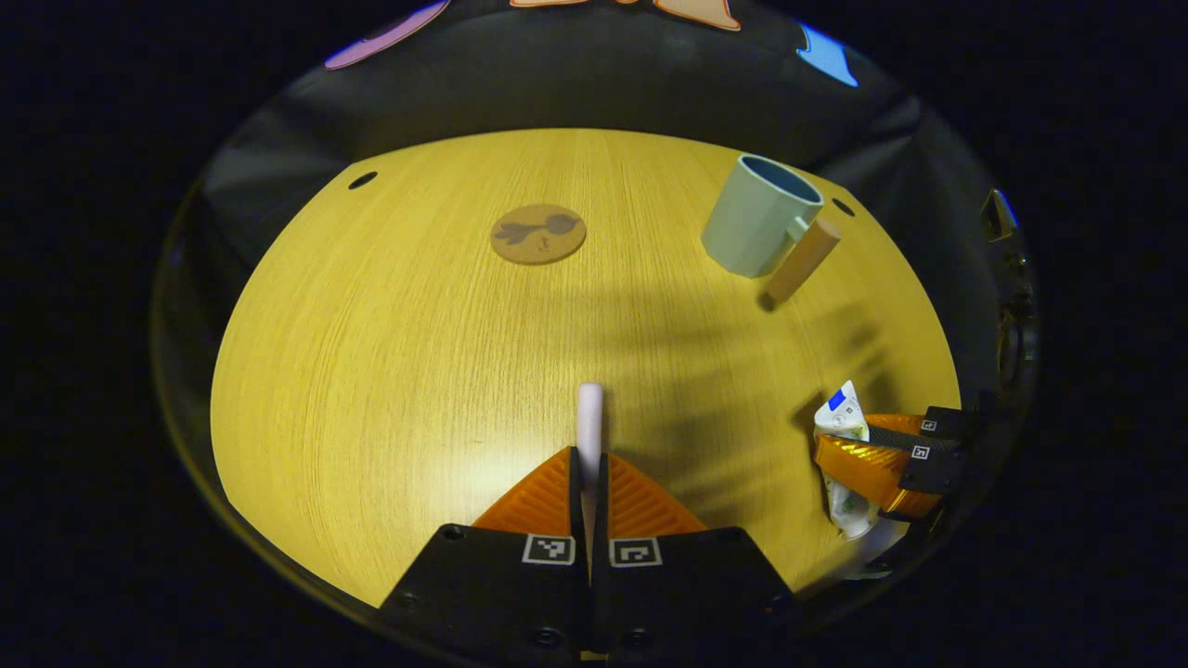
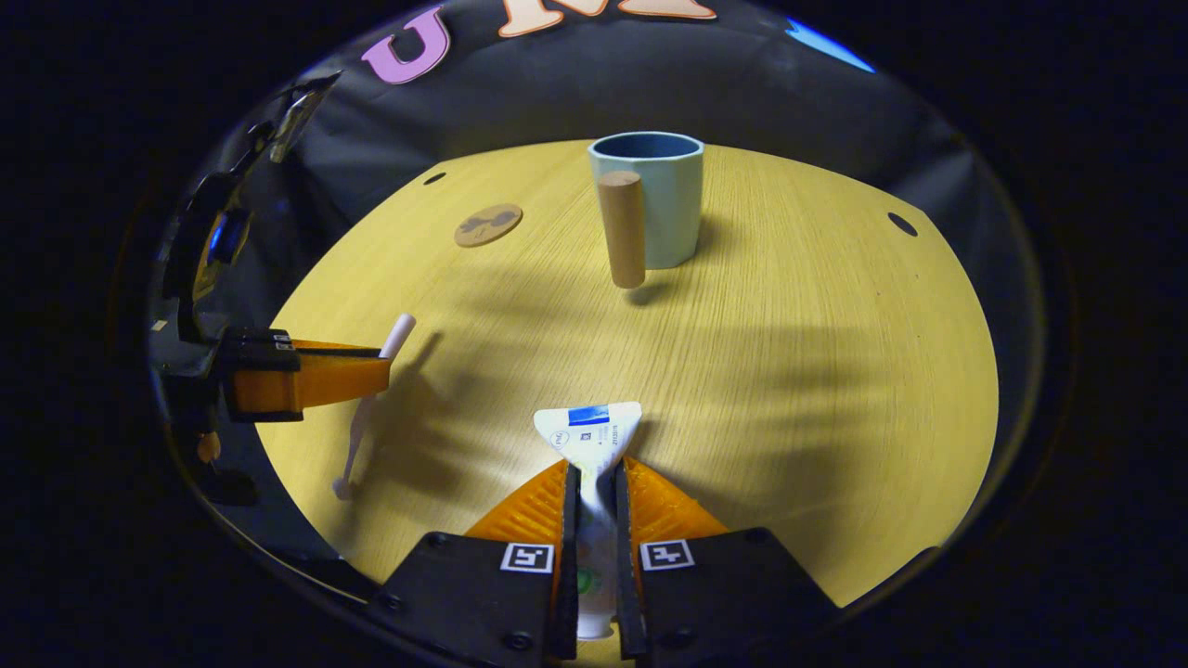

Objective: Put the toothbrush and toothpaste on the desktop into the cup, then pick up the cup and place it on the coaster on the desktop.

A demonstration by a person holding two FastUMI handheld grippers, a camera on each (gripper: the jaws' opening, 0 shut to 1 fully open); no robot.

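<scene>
My left gripper is shut on a white toothbrush, whose end sticks out past the orange fingers above the table. In the right gripper view that gripper shows at the left with the toothbrush hanging tilted through it. My right gripper is shut on a white toothpaste tube with a blue mark; the left gripper view has it at the right edge, holding the tube. A pale blue cup with a wooden peg handle stands upright farther back. A round brown coaster lies flat.
The round wooden table has small dark holes near its far rim. The coaster sits left of the cup, with bare wood between them. Black cloth closes off the space behind the table.
</scene>
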